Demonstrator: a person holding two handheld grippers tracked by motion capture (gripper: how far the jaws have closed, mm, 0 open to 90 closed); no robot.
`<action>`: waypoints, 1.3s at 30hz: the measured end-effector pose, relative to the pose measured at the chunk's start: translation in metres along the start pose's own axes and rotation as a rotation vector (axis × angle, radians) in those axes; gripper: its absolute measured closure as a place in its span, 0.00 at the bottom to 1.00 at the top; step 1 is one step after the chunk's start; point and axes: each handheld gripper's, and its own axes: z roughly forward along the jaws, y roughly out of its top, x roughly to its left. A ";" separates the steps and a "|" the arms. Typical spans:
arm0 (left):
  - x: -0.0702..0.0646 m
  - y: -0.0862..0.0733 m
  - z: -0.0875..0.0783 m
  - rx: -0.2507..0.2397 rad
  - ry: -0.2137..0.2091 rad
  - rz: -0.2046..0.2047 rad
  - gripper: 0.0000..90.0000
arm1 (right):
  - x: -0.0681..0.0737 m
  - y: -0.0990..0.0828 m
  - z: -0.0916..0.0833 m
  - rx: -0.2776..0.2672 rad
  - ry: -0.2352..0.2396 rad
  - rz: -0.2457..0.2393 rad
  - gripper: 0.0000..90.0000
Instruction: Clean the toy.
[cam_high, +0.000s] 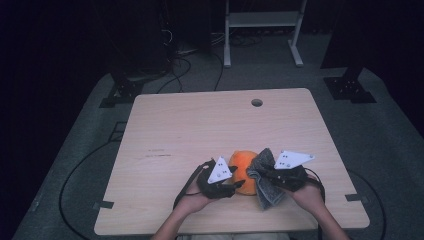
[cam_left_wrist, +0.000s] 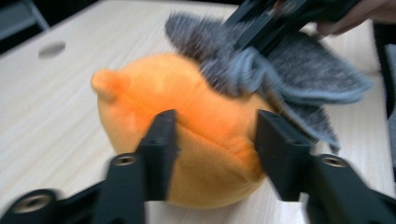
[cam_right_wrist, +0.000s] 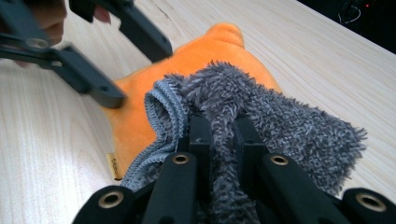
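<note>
An orange plush toy lies on the wooden table near its front edge. My left gripper is shut on the toy's near side, and in the left gripper view its jaws press into the soft orange body. A fluffy grey cloth hangs from my right gripper, which is shut on a fold of it. The cloth rests against the toy's right side, bunched between the right gripper's jaws.
A round cable hole sits near the table's far edge. Behind the table stand a white frame and black stand feet, with cables on the grey floor. Bare tabletop stretches left and far of the toy.
</note>
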 end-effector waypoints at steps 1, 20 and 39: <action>0.000 -0.001 0.001 -0.002 -0.007 -0.014 0.62 | 0.000 0.002 0.000 0.002 -0.007 -0.001 0.89; -0.005 0.008 -0.008 0.014 -0.065 0.150 0.51 | 0.001 0.008 0.002 -0.028 -0.001 0.044 0.89; 0.003 0.008 -0.006 0.011 0.089 0.102 0.34 | 0.003 0.003 0.000 -0.058 -0.028 0.003 0.89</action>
